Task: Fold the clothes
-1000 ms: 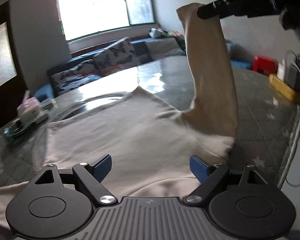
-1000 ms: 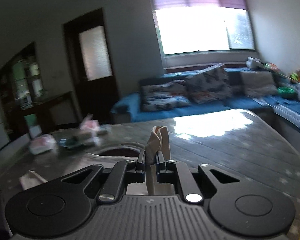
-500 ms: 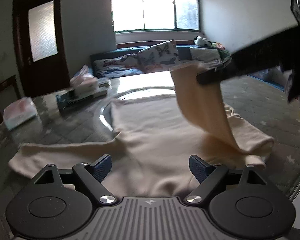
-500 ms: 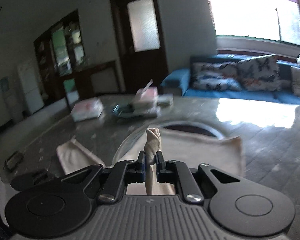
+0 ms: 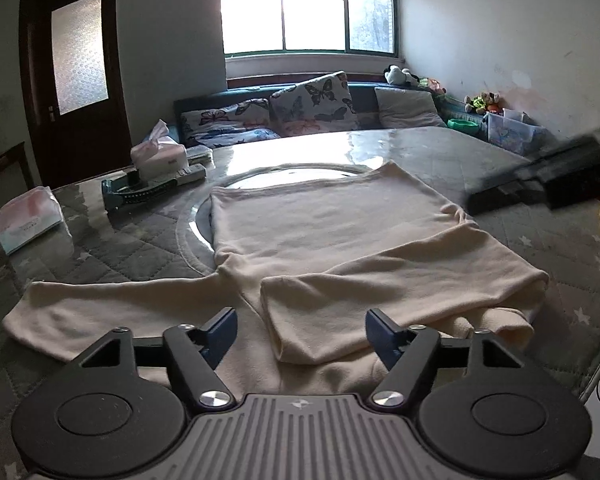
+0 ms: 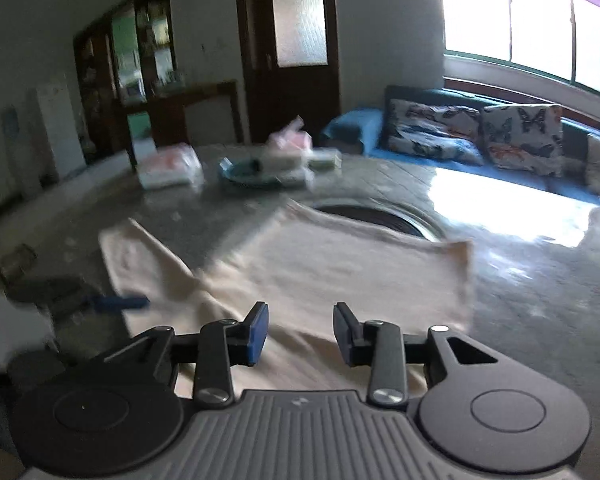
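A cream long-sleeved shirt (image 5: 320,216) lies flat on the quilted grey table (image 5: 120,240). One sleeve (image 5: 400,280) is folded across its lower body, and the other sleeve (image 5: 80,308) stretches out to the left. My left gripper (image 5: 301,320) hovers at the near hem, its jaws closing, with the folded sleeve's cuff lying under the gap and no pad pressing on it. My right gripper (image 6: 300,320) is over the shirt (image 6: 340,272), jaws opening, nothing between them. It shows as a dark blur (image 5: 540,184) in the left wrist view.
Tissue packs (image 5: 28,216), a tissue box (image 5: 160,156) and a dark tray (image 5: 140,192) stand at the table's far left. A round glass turntable (image 5: 196,220) lies partly under the shirt. The table edge (image 5: 596,360) runs close on the right. A sofa with cushions (image 5: 312,104) is behind.
The right gripper carried the raised sleeve down and across the shirt, then let it go; the sleeve now lies folded over the body. The left gripper's jaws have narrowed.
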A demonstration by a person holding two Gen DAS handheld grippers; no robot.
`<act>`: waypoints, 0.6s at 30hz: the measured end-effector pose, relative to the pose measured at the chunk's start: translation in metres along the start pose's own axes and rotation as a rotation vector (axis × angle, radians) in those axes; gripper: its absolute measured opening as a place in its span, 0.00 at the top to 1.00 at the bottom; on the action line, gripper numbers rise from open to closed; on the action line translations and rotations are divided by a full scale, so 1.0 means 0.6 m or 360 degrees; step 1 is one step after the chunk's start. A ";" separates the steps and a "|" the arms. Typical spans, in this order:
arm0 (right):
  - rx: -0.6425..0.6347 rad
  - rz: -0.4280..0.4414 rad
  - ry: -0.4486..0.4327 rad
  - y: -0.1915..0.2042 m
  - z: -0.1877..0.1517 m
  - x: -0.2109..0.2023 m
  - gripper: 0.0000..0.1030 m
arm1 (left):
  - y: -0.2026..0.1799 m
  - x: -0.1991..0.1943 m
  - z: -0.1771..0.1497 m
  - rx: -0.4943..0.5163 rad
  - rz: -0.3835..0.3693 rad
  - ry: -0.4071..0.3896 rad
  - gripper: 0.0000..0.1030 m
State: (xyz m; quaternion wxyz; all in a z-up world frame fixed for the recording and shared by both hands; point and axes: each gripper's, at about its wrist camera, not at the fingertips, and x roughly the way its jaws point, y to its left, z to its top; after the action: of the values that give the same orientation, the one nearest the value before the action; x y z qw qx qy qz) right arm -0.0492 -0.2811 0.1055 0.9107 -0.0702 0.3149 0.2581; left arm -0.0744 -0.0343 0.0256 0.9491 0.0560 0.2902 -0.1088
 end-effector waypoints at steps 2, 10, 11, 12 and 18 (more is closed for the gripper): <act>-0.0025 -0.0061 0.0073 -0.019 -0.022 -0.001 0.65 | 0.001 0.008 0.000 -0.0006 0.0004 0.0022 0.39; 0.0053 -0.0122 0.0250 -0.074 -0.084 0.008 0.68 | 0.003 0.027 -0.003 -0.0002 0.0026 0.0084 0.70; 0.0059 -0.0124 0.0247 -0.078 -0.084 0.009 0.69 | 0.002 0.027 -0.003 0.0007 0.0033 0.0083 0.75; 0.0070 -0.0128 0.0233 -0.082 -0.083 0.010 0.69 | 0.002 0.027 -0.002 0.0011 0.0040 0.0084 0.79; 0.0026 -0.0079 0.0105 -0.093 -0.043 0.033 0.68 | 0.007 0.029 0.005 -0.0007 0.0036 0.0109 0.79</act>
State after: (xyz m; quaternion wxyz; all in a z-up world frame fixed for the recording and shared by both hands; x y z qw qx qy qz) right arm -0.0210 -0.3281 0.0707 0.9064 -0.0792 0.3451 0.2303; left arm -0.0575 -0.0339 0.0186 0.9399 0.0609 0.3221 -0.0953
